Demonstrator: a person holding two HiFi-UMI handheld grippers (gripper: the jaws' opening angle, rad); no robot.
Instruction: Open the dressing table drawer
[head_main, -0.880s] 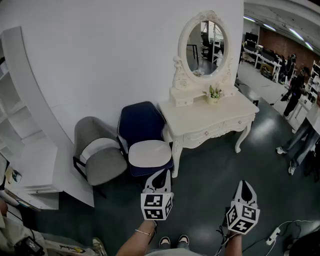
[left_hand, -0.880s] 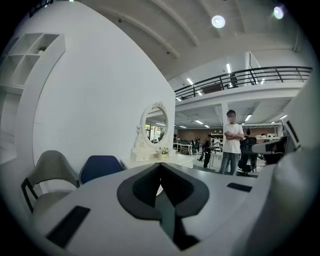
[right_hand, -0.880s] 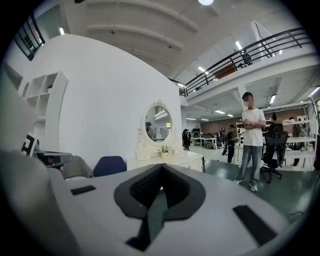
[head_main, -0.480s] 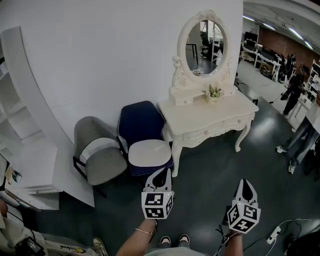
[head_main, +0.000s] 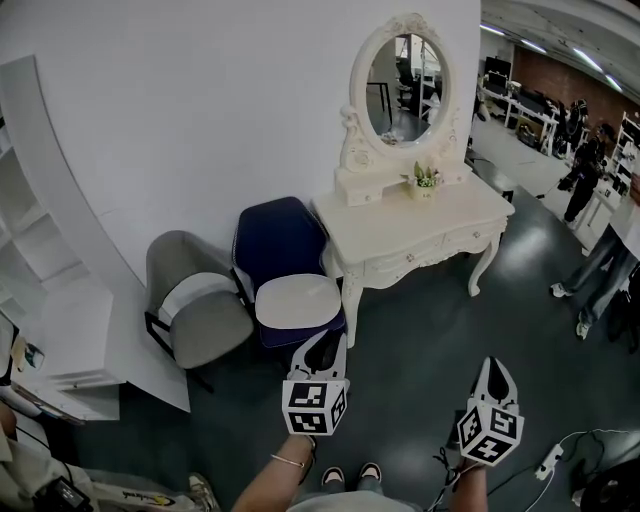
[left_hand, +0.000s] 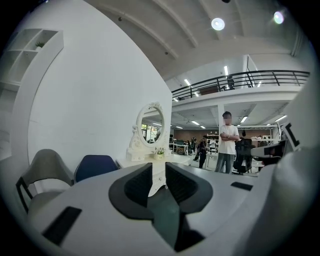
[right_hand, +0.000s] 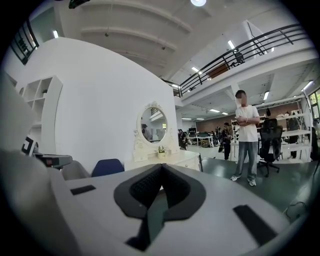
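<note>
Left gripper (head_main: 325, 345): jaws narrowly apart, nothing between. Right gripper (head_main: 493, 365): jaws closed, empty. Both over dark floor (head_main: 420, 350). Dressing table (head_main: 420, 225) at 1 o'clock from left gripper, well apart; drawer (head_main: 405, 265) shut. Blue chair (head_main: 285, 270) at table's 9 o'clock. Gripper views alone show mezzanine railing (right_hand: 250, 45); head view alone shows power strip (head_main: 548, 462).
</note>
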